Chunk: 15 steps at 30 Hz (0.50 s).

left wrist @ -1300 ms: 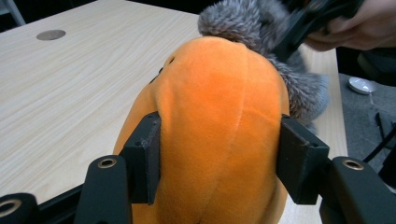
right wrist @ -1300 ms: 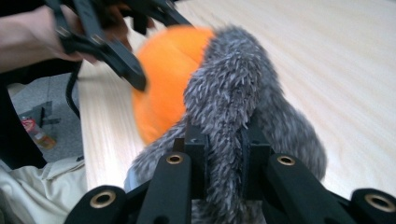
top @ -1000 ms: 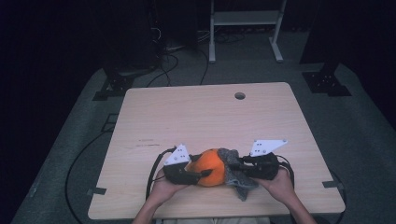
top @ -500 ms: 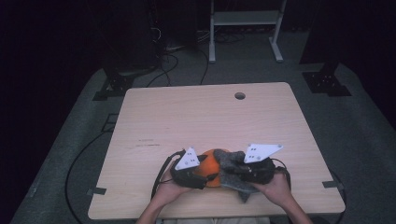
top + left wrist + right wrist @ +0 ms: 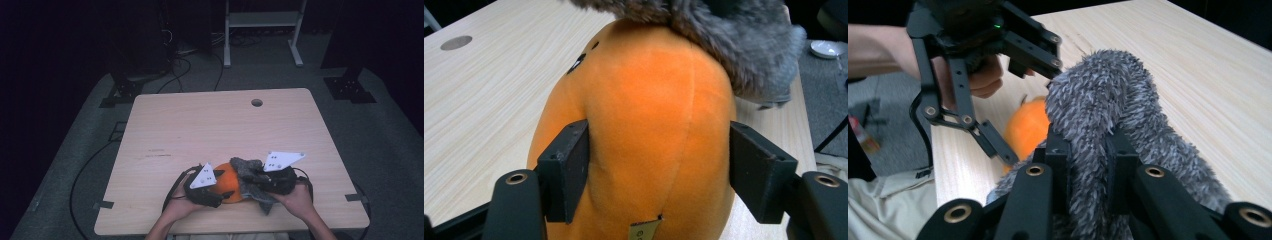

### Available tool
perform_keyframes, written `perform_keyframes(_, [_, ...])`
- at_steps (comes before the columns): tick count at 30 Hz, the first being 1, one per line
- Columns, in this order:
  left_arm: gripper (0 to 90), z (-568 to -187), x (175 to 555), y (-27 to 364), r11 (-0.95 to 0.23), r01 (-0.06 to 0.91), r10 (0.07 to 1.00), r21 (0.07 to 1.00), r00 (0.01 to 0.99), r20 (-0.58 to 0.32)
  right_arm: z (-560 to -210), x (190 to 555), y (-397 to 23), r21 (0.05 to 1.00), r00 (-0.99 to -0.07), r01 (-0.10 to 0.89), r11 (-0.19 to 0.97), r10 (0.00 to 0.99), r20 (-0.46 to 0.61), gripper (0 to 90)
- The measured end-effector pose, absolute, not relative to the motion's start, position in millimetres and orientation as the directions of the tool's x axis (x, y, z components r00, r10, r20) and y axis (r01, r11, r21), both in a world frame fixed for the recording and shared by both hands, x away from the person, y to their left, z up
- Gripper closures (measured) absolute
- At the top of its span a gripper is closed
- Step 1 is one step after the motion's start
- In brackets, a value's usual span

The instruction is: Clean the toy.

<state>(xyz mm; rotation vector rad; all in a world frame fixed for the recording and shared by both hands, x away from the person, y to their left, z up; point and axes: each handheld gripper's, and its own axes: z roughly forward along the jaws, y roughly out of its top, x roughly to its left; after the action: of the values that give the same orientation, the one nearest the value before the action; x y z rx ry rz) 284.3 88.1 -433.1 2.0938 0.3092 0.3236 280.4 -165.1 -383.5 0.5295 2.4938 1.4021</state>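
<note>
Bare table (image 5: pixel 210 125) beyond plush toy (image 5: pixel 231 181)

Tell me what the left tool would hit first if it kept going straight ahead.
Probably the orange plush toy: it already sits between the left tool's open jaws, with the grey furry cloth draped just beyond.

The high view sits above the near edge of the table (image 5: pixel 220 125), looking forward and down, far enough back to catch the whole top plus floor beyond. The left gripper view rides super close, staring along its jaws at the orange plush (image 5: pixel 639 120) mid-frame, tabletop at upper left. The right gripper view is just as tight on the grey fuzzy fabric (image 5: pixel 1108 115). All three share that plush and fabric, lower centre from overhead.
</note>
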Motion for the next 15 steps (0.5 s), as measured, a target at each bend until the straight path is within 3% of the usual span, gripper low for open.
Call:
perform_keyframes(7, [32.2,-433,285,96,-0.513,0.080,0.322,0.854,0.941,0.105,-402,300,-191,0.837,-0.870,0.321,0.443,0.487,0.076,76.4])
perform_keyframes(13, [31.3,-433,280,90,-0.545,0.028,0.285,0.838,0.946,0.153,-386,293,-175,0.861,-0.904,0.248,0.444,0.425,0.041,76.3])
perform_keyframes(15, [31.3,-433,282,95,-0.533,0.040,0.289,0.845,0.947,0.138,-391,298,-177,0.860,-0.901,0.271,0.432,0.429,0.068,76.4])
